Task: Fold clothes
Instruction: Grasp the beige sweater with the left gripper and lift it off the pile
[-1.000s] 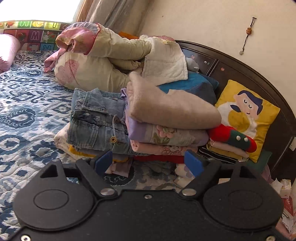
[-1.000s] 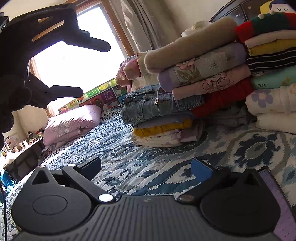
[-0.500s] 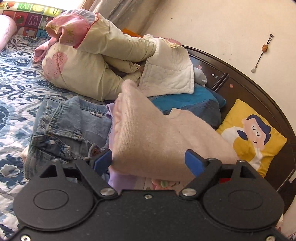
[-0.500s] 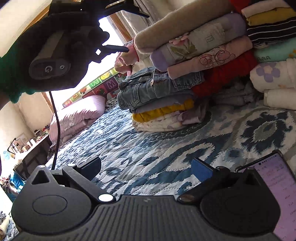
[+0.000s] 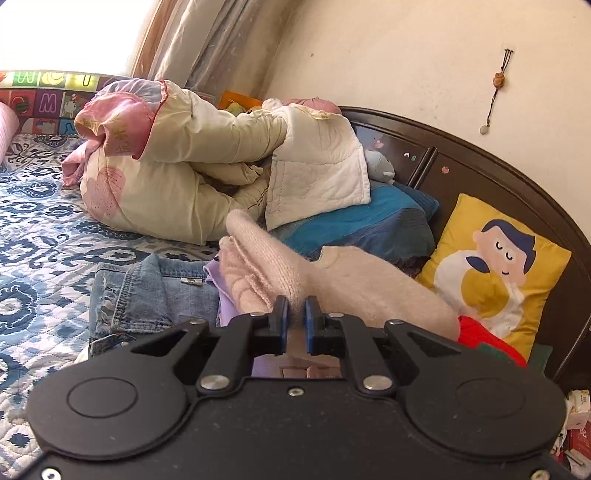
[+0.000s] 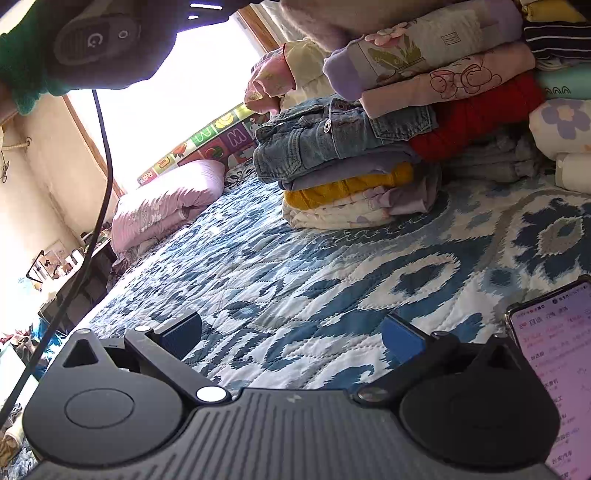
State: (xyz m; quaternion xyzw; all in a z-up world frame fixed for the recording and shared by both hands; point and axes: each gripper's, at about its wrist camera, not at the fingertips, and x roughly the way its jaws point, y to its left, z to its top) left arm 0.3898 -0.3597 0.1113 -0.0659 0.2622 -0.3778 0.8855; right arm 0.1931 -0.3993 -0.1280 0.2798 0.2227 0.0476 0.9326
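A fuzzy beige-pink sweater (image 5: 369, 288) lies on top of a stack of folded clothes (image 6: 424, 96) on the bed. My left gripper (image 5: 295, 312) is over it, jaws closing, and its blue pads pinch a fold of the knit near the front edge. In the right wrist view the sweater (image 6: 317, 18) shows at the top, beside a gloved hand (image 6: 92, 40) that holds the left gripper. Low over the blue patterned quilt (image 6: 314, 266), my right gripper (image 6: 291, 328) stands open with nothing between its fingers.
A denim jacket (image 5: 147, 291) lies beside the sweater on a second pile. A rolled cream duvet (image 5: 177, 173), blue pillow (image 5: 362, 225) and yellow cushion (image 5: 491, 266) sit against the dark headboard (image 5: 480, 173). A lit phone (image 6: 554, 354) lies on the quilt at right.
The left gripper rose and moved in over the pile, then its jaws went from wide open to pinched on the sweater. The right gripper sank slightly toward the quilt and stayed open.
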